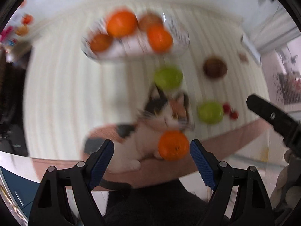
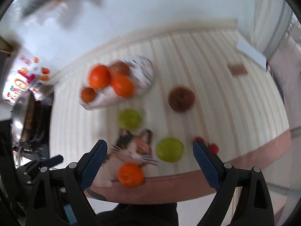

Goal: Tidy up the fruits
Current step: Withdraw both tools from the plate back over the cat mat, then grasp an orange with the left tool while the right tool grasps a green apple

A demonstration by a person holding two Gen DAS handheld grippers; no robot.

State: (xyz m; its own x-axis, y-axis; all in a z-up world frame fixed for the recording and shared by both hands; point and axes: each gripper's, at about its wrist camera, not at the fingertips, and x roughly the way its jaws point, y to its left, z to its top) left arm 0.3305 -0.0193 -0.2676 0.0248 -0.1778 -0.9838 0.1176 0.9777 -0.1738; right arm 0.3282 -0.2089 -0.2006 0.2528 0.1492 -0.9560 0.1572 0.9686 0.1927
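Blue-padded left gripper [image 1: 152,148] fingers wide, empty above orange [image 1: 173,145]; right gripper [image 2: 150,149] likewise.

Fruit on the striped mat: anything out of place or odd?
Nothing spilled or damaged. One orange sits at the mat's near edge, apart from the oranges in the bowl. Two green fruits also lie loose. Blur hides detail.

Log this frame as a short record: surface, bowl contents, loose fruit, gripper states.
surface: striped cloth with a cat picture
bowl: three oranges, one brownish fruit
loose fruit: orange, two green apples, brown fruit, small red fruits
left gripper: open, empty
right gripper: open, empty
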